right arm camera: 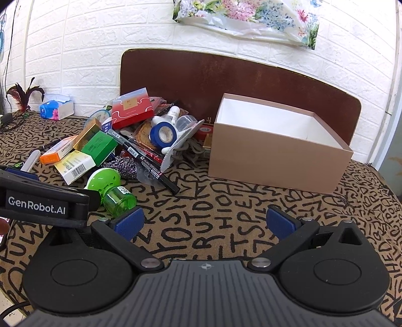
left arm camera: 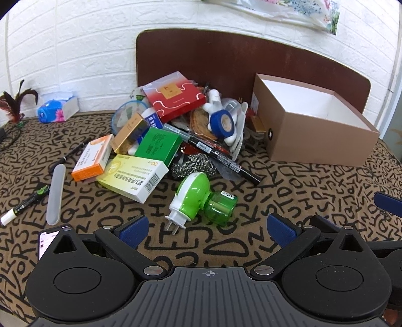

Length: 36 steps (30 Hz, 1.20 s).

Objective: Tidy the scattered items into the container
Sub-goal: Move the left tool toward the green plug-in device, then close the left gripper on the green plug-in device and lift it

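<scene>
We hold both grippers, left and right, spread wide and empty, low in frame. The plug-in lies nearest, so it seems the likely first pick. The box sits open at right, ready to receive.

Domestic room, likely a bedroom. White embossed brick-pattern wall panels; dark brown rounded wooden headboard; brown letter-print cloth over the surface; floral plastic sheet on wall; blue tissue pack.

Two low wrist views, both facing pile and box.
</scene>
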Each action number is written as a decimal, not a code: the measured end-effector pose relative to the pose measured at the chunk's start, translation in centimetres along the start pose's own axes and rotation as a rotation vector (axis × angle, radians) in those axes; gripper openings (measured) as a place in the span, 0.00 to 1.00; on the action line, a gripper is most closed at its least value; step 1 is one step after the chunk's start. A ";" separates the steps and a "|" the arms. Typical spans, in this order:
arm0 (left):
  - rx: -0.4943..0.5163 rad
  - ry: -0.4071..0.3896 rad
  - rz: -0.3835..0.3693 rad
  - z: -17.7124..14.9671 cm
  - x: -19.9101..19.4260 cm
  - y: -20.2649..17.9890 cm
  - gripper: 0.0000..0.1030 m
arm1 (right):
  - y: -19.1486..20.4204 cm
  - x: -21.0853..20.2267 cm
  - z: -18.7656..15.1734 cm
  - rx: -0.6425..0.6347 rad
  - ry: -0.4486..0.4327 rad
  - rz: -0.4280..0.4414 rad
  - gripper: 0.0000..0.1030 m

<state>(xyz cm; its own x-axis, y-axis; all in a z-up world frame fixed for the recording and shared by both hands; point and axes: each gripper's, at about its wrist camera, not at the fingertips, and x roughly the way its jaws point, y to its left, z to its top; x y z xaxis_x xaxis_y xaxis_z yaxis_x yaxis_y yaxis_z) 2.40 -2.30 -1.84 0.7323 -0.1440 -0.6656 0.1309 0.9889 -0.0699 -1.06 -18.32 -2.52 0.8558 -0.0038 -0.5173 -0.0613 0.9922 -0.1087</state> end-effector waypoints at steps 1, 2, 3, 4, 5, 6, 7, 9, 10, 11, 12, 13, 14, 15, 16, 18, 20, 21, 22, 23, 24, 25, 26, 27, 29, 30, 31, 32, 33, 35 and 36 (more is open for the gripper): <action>-0.001 0.004 -0.002 0.0 0.1 0.1 1.00 | 0.0 0.1 0.0 -0.003 0.001 0.003 1.00; -0.003 0.010 -0.005 0.0 0.3 0.2 1.00 | 0.1 0.2 0.0 -0.006 0.001 0.006 1.00; -0.006 0.016 -0.006 0.0 0.5 0.3 1.00 | 0.1 0.4 0.0 -0.010 0.002 0.008 1.00; -0.010 0.023 -0.006 0.0 0.7 0.5 1.00 | 0.2 0.5 0.0 -0.014 0.002 0.010 1.00; -0.015 0.029 -0.006 0.0 0.9 0.6 1.00 | 0.3 0.7 -0.1 -0.016 0.002 0.011 1.00; -0.020 0.036 -0.005 -0.1 1.1 0.8 1.00 | 0.3 0.9 -0.1 -0.018 0.003 0.013 1.00; -0.025 0.042 -0.005 -0.1 1.3 0.9 1.00 | 0.3 1.1 -0.1 -0.018 0.006 0.017 1.00; -0.033 0.056 -0.007 -0.2 1.8 1.3 1.00 | 0.4 1.6 -0.2 -0.017 0.015 0.028 1.00; -0.036 0.061 -0.009 -0.2 2.0 1.4 1.00 | 0.4 1.8 -0.3 -0.017 0.020 0.034 1.00; -0.038 0.064 -0.011 -0.2 2.1 1.5 1.00 | 0.4 2.1 -0.4 -0.017 0.025 0.040 1.00; -0.041 0.066 -0.012 -0.2 2.3 1.6 1.00 | 0.5 2.3 -0.4 -0.019 0.028 0.046 1.00; -0.044 0.067 -0.012 -0.3 2.5 1.8 1.00 | 0.6 2.5 -0.5 -0.022 0.030 0.054 1.00; -0.048 0.067 -0.014 -0.2 2.6 1.9 1.00 | 0.7 2.7 -0.6 -0.027 0.030 0.063 1.00; -0.053 0.067 -0.018 -0.2 2.8 2.1 1.00 | 0.7 2.9 -0.7 -0.033 0.029 0.074 1.00; -0.060 0.068 -0.022 -0.1 3.0 2.3 1.00 | 0.8 3.1 -0.8 -0.040 0.027 0.085 1.00; -0.073 0.076 -0.027 0.0 3.6 2.8 1.00 | 1.1 3.4 -1.1 -0.061 0.020 0.110 1.00; -0.085 0.084 -0.032 0.0 4.2 3.2 1.00 | 1.5 3.9 -1.3 -0.084 0.020 0.134 1.00; -0.094 0.090 -0.034 0.1 4.5 3.5 1.00 | 1.6 4.3 -1.4 -0.092 0.025 0.148 1.00; -0.104 0.095 -0.040 0.2 4.8 3.8 1.00 | 1.7 4.6 -1.4 -0.095 0.032 0.163 1.00; -0.111 0.100 -0.046 0.3 5.1 4.0 1.00 | 1.8 4.9 -1.5 -0.094 0.039 0.179 1.00; -0.115 0.105 -0.051 0.3 5.4 4.2 0.99 | 1.9 5.2 -1.4 -0.088 0.045 0.195 1.00; -0.115 0.107 -0.053 0.4 5.7 4.3 0.99 | 1.9 5.6 -1.4 -0.080 0.049 0.212 0.99; -0.113 0.109 -0.055 0.5 6.0 4.4 0.98 | 1.9 5.9 -1.4 -0.070 0.053 0.227 0.99; -0.110 0.110 -0.057 0.6 6.3 4.4 0.96 | 1.9 6.2 -1.3 -0.062 0.056 0.241 0.98; -0.099 0.117 -0.063 0.8 7.0 4.6 0.93 | 2.0 6.9 -1.1 -0.051 0.060 0.264 0.96; -0.095 0.126 -0.064 0.9 7.4 4.7 0.90 | 2.0 7.3 -1.1 -0.049 0.064 0.275 0.96; -0.089 0.131 -0.069 0.9 7.7 4.7 0.89 | 2.1 7.6 -1.0 -0.050 0.067 0.286 0.95; -0.081 0.134 -0.077 1.0 8.0 4.8 0.88 | 2.2 7.9 -1.0 -0.055 0.071 0.297 0.95; -0.073 0.134 -0.085 1.0 8.2 4.9 0.88 | 2.4 8.2 -1.0 -0.065 0.075 0.307 0.94; -0.057 0.139 -0.104 1.1 8.8 5.0 0.87 | 2.8 8.7 -1.0 -0.095 0.073 0.333 0.93; -0.052 0.143 -0.117 1.2 9.0 5.0 0.85 | 3.0 9.0 -1.0 -0.112 0.071 0.346 0.90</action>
<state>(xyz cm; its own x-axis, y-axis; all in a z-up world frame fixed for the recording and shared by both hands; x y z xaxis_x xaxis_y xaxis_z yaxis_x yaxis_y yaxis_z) 10.43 1.35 -7.29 0.6116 -0.2550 -0.7489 0.1721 0.9668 -0.1887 5.91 -15.51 -8.34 0.7372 0.3165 -0.5970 -0.3998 0.9166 -0.0076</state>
